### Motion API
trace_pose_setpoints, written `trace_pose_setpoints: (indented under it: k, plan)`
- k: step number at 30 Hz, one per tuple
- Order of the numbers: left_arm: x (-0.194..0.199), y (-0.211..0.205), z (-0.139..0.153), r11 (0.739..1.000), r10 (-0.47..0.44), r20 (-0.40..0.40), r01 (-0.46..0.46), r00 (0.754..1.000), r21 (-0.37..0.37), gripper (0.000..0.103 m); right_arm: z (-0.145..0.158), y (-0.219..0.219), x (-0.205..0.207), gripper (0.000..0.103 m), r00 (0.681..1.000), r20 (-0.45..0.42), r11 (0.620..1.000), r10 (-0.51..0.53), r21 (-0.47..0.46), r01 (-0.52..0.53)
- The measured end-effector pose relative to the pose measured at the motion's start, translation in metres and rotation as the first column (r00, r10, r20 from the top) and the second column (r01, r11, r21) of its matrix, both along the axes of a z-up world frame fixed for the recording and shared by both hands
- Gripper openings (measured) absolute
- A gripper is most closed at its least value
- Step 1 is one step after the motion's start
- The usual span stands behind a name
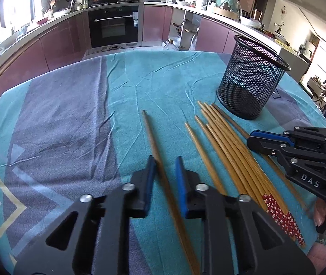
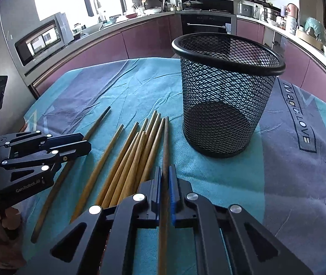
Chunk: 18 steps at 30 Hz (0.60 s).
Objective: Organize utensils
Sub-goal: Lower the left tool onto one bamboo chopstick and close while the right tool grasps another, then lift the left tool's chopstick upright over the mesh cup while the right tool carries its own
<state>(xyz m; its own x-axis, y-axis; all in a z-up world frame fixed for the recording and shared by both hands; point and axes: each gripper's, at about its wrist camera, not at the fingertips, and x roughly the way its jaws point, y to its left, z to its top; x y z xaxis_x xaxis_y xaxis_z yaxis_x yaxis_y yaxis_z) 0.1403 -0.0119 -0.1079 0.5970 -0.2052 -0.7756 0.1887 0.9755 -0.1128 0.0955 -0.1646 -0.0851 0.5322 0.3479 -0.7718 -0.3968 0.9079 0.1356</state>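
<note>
Here, the right gripper (image 2: 164, 178) clamps one chopstick (image 2: 165, 142) near the cup (image 2: 227, 96); the left gripper (image 1: 164, 171), released, straddles another (image 1: 150, 135). A thin, off-centre pinch could let it swivel and miss the rim.

Your left tool (image 1: 164, 163) straddles a lone chopstick (image 1: 153, 142) on the table (image 1: 71, 114), fingers parted; bundled chopsticks (image 1: 227, 146) lie beside a mesh cup (image 1: 252, 78).

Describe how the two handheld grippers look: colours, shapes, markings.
Both are matte black with angular linkage arms, triangular cut-outs and round silver rivets. The fingers carry blue pads. The left gripper bears the lettering "GenRobot.AI" on its side; the right gripper shows raised letters "DAS". No cables are visible.
</note>
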Motion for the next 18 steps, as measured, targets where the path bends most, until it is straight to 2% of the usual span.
trace_pose_setpoints:
  k: [7,9,13,18]
  plan:
    - [-0.005,0.004,0.007,0.999,0.017,0.021,-0.016,1.0,-0.035,0.009,0.024,-0.013,-0.012,0.005,0.998,0.052,0.998,0.017,0.063,-0.02]
    - [-0.007,0.007,0.015,0.997,-0.003,0.03,0.006,1.0,-0.071,0.009,0.035,-0.017,-0.016,0.005,0.997,0.076,0.995,0.024,0.09,-0.031]
    - [-0.011,0.011,0.041,0.987,-0.051,0.069,0.06,0.996,-0.148,0.008,0.059,-0.029,-0.024,0.005,0.99,0.138,0.99,0.025,0.137,-0.044]
    - [-0.02,0.011,0.083,0.962,-0.109,0.161,0.144,0.981,-0.231,0.007,0.09,-0.045,-0.031,0.005,0.975,0.222,0.978,0.009,0.199,-0.054]
